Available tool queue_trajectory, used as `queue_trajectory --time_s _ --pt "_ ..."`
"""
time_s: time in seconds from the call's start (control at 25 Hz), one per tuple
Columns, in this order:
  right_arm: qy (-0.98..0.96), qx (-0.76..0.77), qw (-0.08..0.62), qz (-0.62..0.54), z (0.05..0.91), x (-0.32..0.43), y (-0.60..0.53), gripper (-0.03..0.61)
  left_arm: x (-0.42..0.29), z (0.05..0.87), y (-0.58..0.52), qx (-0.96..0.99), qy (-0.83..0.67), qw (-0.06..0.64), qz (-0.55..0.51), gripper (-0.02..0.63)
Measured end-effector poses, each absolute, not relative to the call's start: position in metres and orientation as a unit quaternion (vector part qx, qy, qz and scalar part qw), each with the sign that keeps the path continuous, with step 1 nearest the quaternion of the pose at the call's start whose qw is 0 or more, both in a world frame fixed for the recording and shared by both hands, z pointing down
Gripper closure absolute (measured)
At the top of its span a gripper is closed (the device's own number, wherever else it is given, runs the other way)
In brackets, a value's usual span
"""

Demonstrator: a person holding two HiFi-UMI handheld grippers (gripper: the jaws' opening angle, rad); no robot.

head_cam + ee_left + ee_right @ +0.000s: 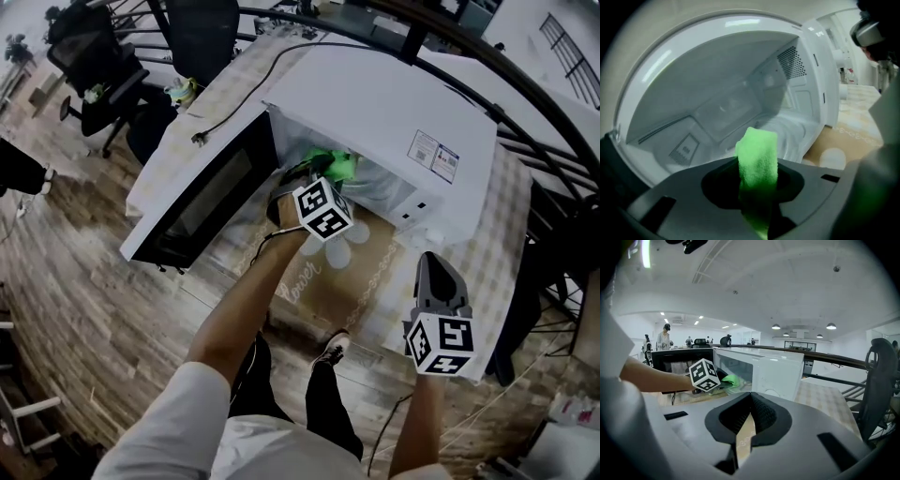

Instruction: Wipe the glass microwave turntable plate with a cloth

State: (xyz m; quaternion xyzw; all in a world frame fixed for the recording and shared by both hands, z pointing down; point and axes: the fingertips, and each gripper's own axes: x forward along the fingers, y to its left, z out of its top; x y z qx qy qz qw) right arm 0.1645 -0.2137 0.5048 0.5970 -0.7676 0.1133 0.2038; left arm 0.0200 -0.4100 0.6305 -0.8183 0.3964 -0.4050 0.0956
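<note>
My left gripper (330,178) is shut on a bright green cloth (339,166) and reaches into the mouth of the white microwave (375,112). In the left gripper view the folded cloth (757,157) stands up between the jaws in front of the white cavity. A pale ribbed plate (794,130) lies on the cavity floor beyond it, and the cloth is not touching it. My right gripper (437,281) is shut on nothing and hangs over the table's front edge, right of the microwave. From the right gripper view (750,401) I see the cloth (732,379) at the oven opening.
The microwave's dark door (202,202) swings open to the left. A black power cable (246,89) trails behind it over the patterned tablecloth (361,272). Office chairs (103,75) stand at far left, a curved black railing (525,103) at right. People (663,337) stand far off.
</note>
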Motion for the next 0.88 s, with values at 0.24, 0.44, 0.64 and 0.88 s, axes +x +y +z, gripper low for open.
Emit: queue_trajectory --time_s 0.24,0.44,0.64,0.88 --pt "-0.78 0.584 0.186 0.128 0.5 0.141 -0.221 0.563 -0.015 0.629 -0.4 -0.809 0.411 0.067 -0.415 0.482" --pt "-0.785 0.58 0.179 0.122 0.486 0.14 -0.218 0.563 0.028 0.634 -0.384 -0.812 0.379 0.084 -0.436 0.482" --pt "-0.771 0.598 0.181 0.125 0.475 0.161 -0.205 0.563 0.087 0.635 -0.364 -0.837 0.354 0.058 -0.414 0.483" --pt "-0.756 0.617 0.179 0.123 0.455 0.183 -0.191 0.563 0.124 0.606 -0.354 -0.895 0.343 -0.13 -0.254 0.483"
